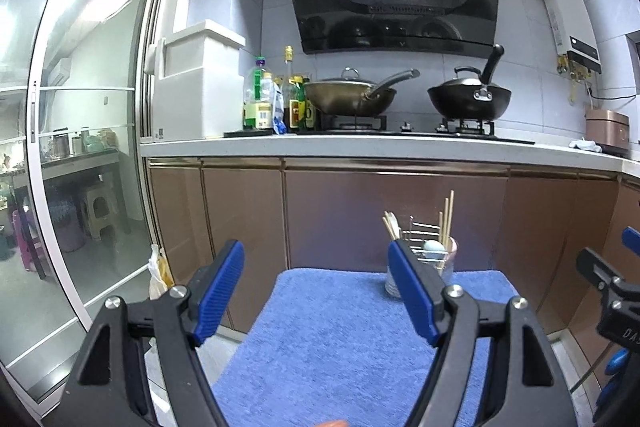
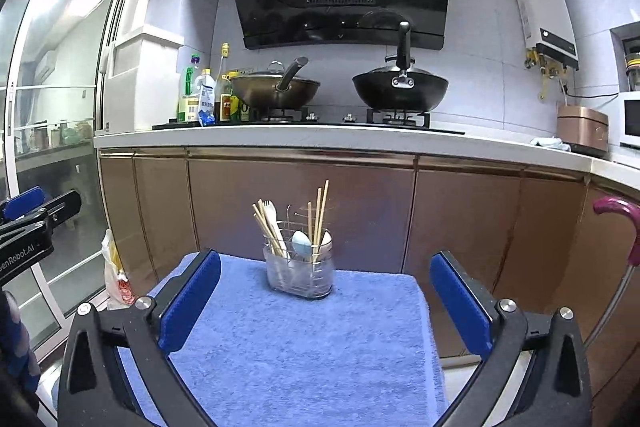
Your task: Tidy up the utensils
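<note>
A clear utensil holder (image 2: 299,273) with a wire rack stands at the far edge of the blue towel (image 2: 288,343). Upright in it are wooden chopsticks (image 2: 320,213), more chopsticks with a white fork (image 2: 271,223) on its left side, and a pale blue spoon (image 2: 301,243). My right gripper (image 2: 325,301) hangs over the towel short of the holder, open wide, nothing between its fingers. My left gripper (image 1: 316,291) is open too and holds nothing; its right finger (image 1: 412,291) hides part of the holder (image 1: 444,267). The right gripper's tip (image 1: 600,271) shows at that view's edge.
Brown cabinet doors (image 2: 304,211) rise just behind the towel. The counter (image 2: 280,139) above carries a hob with two woks (image 2: 400,91) and several bottles (image 2: 204,99). A glass sliding door (image 1: 80,147) is at the left, a plastic bag (image 2: 114,277) on the floor, a pink handle (image 2: 624,223) at the right.
</note>
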`<act>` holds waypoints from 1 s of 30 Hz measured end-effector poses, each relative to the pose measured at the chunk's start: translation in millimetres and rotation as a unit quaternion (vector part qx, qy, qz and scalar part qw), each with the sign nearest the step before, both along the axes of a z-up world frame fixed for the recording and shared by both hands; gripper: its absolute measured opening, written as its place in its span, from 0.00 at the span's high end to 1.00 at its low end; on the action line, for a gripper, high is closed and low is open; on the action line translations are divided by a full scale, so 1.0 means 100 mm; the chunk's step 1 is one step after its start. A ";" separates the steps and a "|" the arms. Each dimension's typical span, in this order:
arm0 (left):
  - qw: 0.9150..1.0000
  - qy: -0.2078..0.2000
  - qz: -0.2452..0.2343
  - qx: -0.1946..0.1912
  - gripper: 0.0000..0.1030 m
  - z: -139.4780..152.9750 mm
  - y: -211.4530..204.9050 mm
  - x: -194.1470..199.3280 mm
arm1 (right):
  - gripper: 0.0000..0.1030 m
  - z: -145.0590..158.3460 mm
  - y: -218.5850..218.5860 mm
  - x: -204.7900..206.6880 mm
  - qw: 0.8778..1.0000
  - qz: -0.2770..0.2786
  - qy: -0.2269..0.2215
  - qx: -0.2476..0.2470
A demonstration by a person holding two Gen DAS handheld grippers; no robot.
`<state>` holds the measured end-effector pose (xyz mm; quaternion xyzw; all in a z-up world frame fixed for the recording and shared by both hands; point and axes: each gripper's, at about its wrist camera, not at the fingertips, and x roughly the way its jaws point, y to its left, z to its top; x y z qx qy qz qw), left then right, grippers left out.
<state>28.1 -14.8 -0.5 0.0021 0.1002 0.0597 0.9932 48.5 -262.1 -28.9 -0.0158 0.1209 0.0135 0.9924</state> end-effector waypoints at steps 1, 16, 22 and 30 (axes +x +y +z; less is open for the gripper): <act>1.000 -0.002 0.002 0.000 0.29 0.01 0.01 -0.01 | 0.00 0.01 0.00 -0.01 1.000 -0.003 -0.001 -0.002; 0.999 -0.023 0.020 -0.014 0.29 0.19 0.20 -0.07 | 0.00 0.16 -0.02 -0.07 1.000 -0.004 -0.020 -0.007; 0.999 -0.021 0.023 -0.017 0.29 0.17 0.24 -0.04 | 0.00 0.14 -0.01 -0.04 1.000 -0.005 -0.016 -0.011; 0.999 -0.012 0.027 -0.016 0.29 0.10 0.26 0.01 | 0.00 0.10 -0.02 0.02 1.000 -0.007 -0.008 -0.010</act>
